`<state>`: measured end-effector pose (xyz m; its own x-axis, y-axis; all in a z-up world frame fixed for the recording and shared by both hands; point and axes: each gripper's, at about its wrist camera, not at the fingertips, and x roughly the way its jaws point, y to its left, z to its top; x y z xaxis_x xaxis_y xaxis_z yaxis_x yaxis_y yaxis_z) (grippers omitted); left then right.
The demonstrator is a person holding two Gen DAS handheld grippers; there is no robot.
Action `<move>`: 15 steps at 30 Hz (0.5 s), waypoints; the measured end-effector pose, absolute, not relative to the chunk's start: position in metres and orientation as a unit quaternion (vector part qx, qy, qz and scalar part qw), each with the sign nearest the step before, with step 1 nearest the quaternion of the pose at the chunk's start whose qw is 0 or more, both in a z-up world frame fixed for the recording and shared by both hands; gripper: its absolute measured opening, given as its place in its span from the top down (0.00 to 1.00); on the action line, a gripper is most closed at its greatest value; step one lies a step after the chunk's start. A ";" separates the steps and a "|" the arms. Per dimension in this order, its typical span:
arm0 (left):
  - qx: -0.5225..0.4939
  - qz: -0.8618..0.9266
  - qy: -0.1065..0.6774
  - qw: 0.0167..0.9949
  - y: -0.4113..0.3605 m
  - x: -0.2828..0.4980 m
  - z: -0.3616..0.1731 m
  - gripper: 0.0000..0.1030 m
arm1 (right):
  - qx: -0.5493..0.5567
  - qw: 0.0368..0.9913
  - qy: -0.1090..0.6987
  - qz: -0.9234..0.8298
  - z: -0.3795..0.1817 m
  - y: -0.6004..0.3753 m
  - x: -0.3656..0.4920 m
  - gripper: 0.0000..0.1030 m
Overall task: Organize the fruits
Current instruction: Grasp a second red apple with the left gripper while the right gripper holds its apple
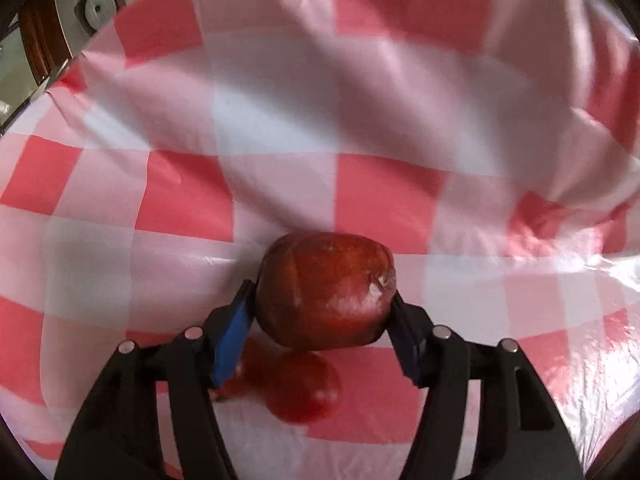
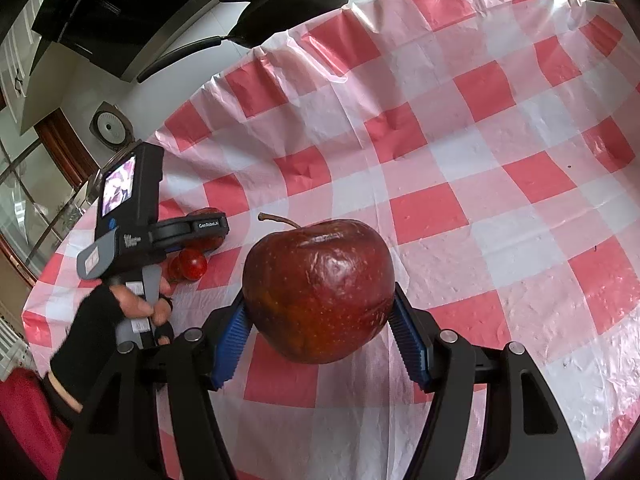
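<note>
The left gripper (image 1: 322, 312) is closed on a dark red fruit (image 1: 326, 290), its blue pads (image 1: 234, 336) pressed against both sides; the skin is wrinkled and scuffed pale at one end. The fruit hangs above the checked cloth (image 1: 280, 120). Directly beneath it, on the cloth, lie small red tomatoes (image 1: 306, 386), one round and clear, another partly hidden behind the left pad.

In the right wrist view, left of the apple (image 2: 320, 290), a gloved hand (image 2: 116, 320) grips the other handset, whose small screen (image 2: 117, 190) faces the camera. The tomatoes (image 2: 191, 268) sit on the cloth (image 2: 460, 140) just beside that handset, left of the apple. The right gripper (image 2: 320, 312) clamps the apple between its ridged blue pads (image 2: 408, 340), stem up and curving left, the fruit held clear of the cloth. Beyond the apple, past the cloth's far edge, a black pan (image 2: 296, 4) shows.
</note>
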<state>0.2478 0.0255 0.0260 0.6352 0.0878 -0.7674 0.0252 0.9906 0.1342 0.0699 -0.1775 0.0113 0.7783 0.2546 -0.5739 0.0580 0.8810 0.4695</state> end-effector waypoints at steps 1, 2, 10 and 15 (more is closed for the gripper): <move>0.065 0.011 0.415 0.907 0.023 0.240 0.030 0.40 | 0.239 0.913 0.328 0.053 0.011 -0.178 0.070 0.38; 0.064 0.008 0.408 0.911 0.022 0.233 0.032 0.40 | 0.240 0.913 0.327 0.052 0.011 -0.178 0.070 0.38; 0.047 -0.045 0.359 0.931 0.018 0.127 0.063 0.40 | 0.250 0.913 0.319 0.044 0.010 -0.182 0.068 0.38; 0.031 -0.031 0.370 0.928 0.027 0.058 0.059 0.40 | 0.249 0.913 0.320 0.044 0.010 -0.183 0.067 0.38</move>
<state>0.0578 0.0274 0.0588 0.7250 -0.0343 -0.6879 0.0809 0.9961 0.0355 0.0667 -0.1826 0.0104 0.7914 0.2406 -0.5619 0.0784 0.8717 0.4837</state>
